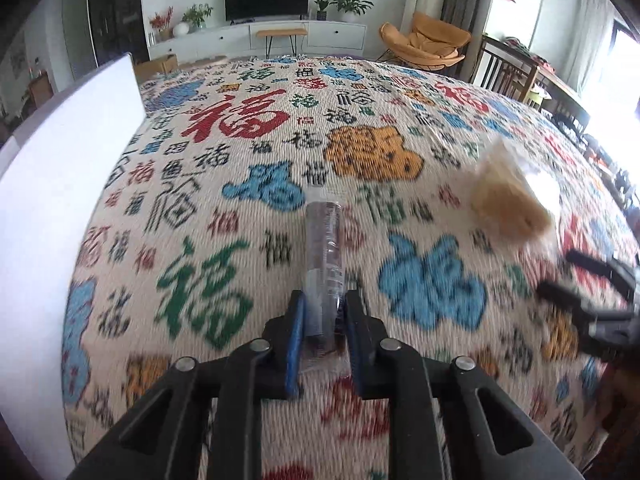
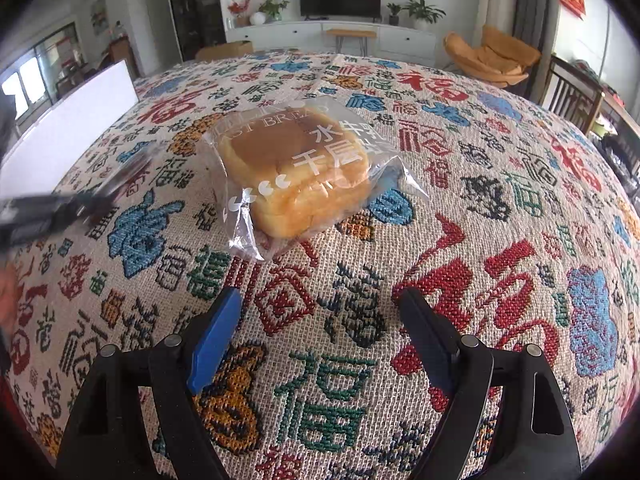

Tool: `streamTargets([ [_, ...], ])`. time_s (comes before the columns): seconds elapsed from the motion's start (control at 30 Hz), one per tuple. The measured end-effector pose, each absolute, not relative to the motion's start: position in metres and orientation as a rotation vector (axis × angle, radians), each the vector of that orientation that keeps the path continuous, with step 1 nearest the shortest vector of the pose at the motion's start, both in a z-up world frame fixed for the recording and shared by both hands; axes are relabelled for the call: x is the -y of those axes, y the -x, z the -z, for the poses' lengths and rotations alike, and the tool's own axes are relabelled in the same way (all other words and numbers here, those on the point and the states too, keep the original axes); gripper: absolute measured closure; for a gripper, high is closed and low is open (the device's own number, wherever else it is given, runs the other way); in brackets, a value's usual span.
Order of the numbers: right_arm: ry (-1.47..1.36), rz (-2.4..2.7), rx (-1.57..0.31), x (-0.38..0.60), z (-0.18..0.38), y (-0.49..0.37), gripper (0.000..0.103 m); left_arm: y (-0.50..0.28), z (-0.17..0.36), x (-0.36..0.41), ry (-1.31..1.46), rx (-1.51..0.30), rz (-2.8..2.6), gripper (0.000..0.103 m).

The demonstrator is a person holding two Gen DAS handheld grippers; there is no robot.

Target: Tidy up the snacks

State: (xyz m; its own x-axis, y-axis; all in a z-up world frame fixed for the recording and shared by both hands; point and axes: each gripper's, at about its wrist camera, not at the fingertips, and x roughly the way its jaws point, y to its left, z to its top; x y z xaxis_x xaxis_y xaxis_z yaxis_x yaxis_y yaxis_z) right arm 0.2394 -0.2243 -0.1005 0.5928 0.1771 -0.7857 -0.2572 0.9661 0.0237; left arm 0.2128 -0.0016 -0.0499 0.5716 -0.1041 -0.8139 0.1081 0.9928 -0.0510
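My left gripper (image 1: pixel 322 300) is shut on a long clear-wrapped dark snack stick (image 1: pixel 323 248) and holds it above the patterned tablecloth (image 1: pixel 224 184). A bread loaf in a clear bag (image 2: pixel 296 172) lies on the cloth ahead of my right gripper (image 2: pixel 320 300), which is open and empty, a short way in front of it. The bread also shows blurred at the right of the left wrist view (image 1: pixel 508 192). The right gripper shows at the right edge of the left wrist view (image 1: pixel 560 276). The left gripper with its snack shows blurred at the left of the right wrist view (image 2: pixel 100 188).
A white box (image 1: pixel 68 176) stands at the left edge of the table; it also shows in the right wrist view (image 2: pixel 72 128). Beyond the table are a TV cabinet (image 1: pixel 280 36), an orange chair (image 1: pixel 428 40) and wooden chairs (image 1: pixel 508 68) at the right.
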Motion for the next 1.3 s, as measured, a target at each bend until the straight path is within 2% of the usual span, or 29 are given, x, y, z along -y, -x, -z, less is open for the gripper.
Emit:
streamTargets([
  [0.07,0.096,-0.253,-0.902,0.224,0.1,-0.239,0.018,-0.205,0.053,0.009,-0.053,-0.941,0.128,0.022],
  [0.1,0.095,-0.253,-0.902,0.224,0.1,-0.239,0.018,-0.204,0.056,0.014,-0.081,-0.94,0.12,0.016],
  [0.27,0.096,-0.251,-0.901,0.224,0.1,-0.239,0.019,-0.209,0.062,0.008,-0.054,-0.948,0.081,0.0],
  [1.3,0.104,-0.243,-0.9,0.224,0.1,-0.238,0.019,-0.208,0.063,0.006,-0.05,-0.947,0.084,0.0],
])
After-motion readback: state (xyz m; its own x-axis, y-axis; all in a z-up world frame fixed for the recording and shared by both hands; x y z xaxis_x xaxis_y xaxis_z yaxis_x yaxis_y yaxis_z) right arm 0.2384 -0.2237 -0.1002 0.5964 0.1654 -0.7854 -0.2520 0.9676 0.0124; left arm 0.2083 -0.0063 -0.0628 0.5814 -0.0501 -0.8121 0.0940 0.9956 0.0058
